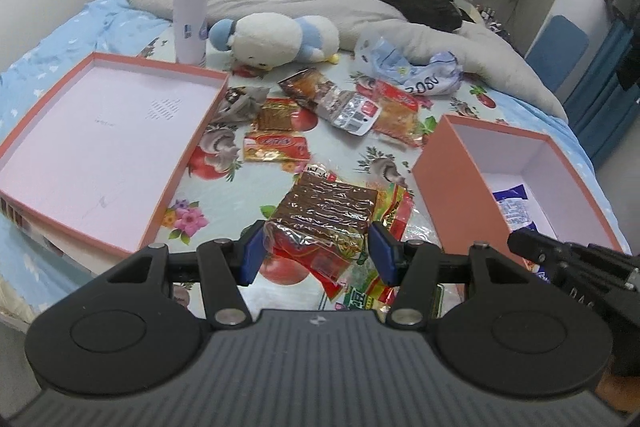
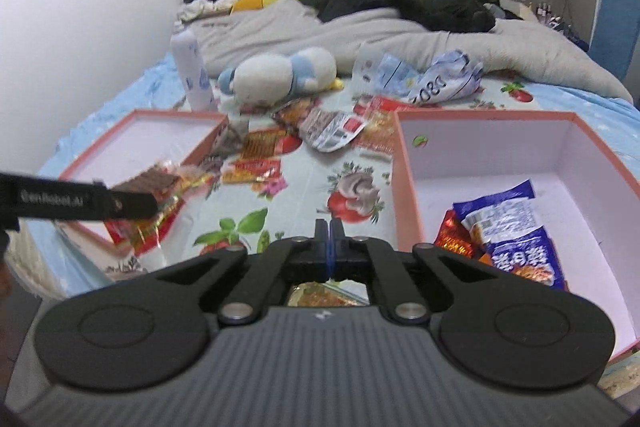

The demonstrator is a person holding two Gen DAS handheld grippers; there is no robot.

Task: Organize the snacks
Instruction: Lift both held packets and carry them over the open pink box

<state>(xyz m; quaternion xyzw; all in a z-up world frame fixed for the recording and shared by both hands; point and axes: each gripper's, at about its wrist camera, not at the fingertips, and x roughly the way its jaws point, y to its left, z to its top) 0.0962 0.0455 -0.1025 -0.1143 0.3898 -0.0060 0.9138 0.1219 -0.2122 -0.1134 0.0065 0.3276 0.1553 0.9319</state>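
On the bed (image 1: 100, 11), snack sorting is approx. part done. Pink box (image 2: 404, 187), right side, already holds a blue snack bag (image 2: 516, 227) and a red packet (image 2: 454, 239). Box lid (image 1: 192, 163), left side, holds nothing.

Left gripper (image 1: 318, 255): jaws half apart, clamped on a brown snack pack (image 1: 324, 211) w/ clear wrap, lifted clear of the sheet. Right gripper (image 2: 329, 227): jaws fully together; an orange packet shows just below the fingers, but whether it is pinched cannot be told.

Remaining: several loose packets (image 1: 276, 147) between lid and box, plus crumpled wrappers (image 1: 404, 67) near the plush toy (image 1: 276, 39). Est. most of the pile is still unsorted; next drop likely goes into the pink box.
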